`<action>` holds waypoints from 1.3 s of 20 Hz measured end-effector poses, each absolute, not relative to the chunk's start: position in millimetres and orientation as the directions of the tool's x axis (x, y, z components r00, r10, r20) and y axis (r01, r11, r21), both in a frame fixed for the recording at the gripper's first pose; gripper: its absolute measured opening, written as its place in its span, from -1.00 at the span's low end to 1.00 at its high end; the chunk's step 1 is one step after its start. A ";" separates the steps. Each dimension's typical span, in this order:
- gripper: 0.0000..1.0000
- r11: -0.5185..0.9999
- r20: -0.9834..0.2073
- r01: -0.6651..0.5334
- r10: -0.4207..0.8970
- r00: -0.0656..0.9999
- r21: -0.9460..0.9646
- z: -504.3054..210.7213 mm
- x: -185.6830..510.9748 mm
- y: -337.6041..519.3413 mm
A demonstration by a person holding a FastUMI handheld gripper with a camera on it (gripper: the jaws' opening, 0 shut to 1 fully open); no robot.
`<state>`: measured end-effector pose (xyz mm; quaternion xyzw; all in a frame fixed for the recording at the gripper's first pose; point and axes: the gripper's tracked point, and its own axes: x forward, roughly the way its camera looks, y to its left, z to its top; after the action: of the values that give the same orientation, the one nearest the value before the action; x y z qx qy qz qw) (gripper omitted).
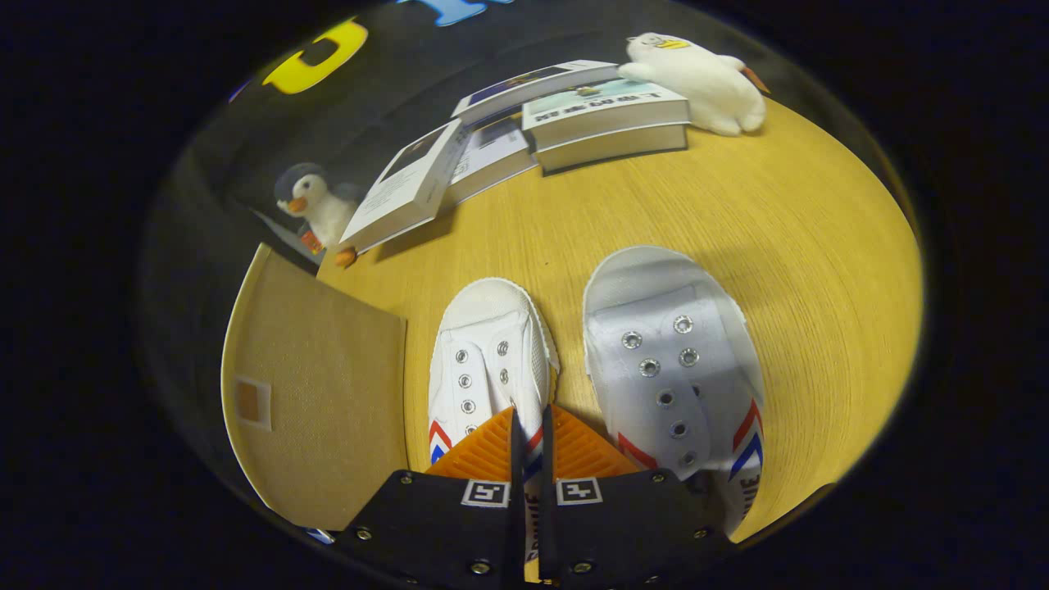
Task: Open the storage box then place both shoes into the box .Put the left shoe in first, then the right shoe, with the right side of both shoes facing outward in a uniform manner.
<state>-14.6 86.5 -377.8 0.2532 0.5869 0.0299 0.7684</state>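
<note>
Claw (531, 438) pinched tight on side wall of left shoe (489, 360). Right shoe (668, 360) just beside, so two shoes on table (819, 270). One tan box (315, 393) left of them. Beyond: three books (602, 115), two stuffed toys (701, 78).

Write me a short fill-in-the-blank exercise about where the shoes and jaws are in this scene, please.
1. The gripper has its jaws closed on the side wall of the ____ of the two white shoes.
2. Both shoes, the left shoe and the right shoe, stand on a ____ table.
3. Beyond the shoes lie several ____, between a penguin plush and a white seal plush.
4. The beige storage box sits beside the ____ shoe.

Missing words: left; wooden; books; left
</note>
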 end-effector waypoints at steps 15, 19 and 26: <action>-1.00 0.730 -0.769 0.302 0.464 0.439 0.613 -229.4 15.9 114.8; -0.99 0.718 -0.727 0.263 0.470 0.500 0.645 -190.3 30.9 134.9; -0.99 0.739 -0.703 0.178 0.496 0.509 0.650 -168.2 34.7 193.5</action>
<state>34.7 193.5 -168.2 0.3472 0.4852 0.0998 0.7963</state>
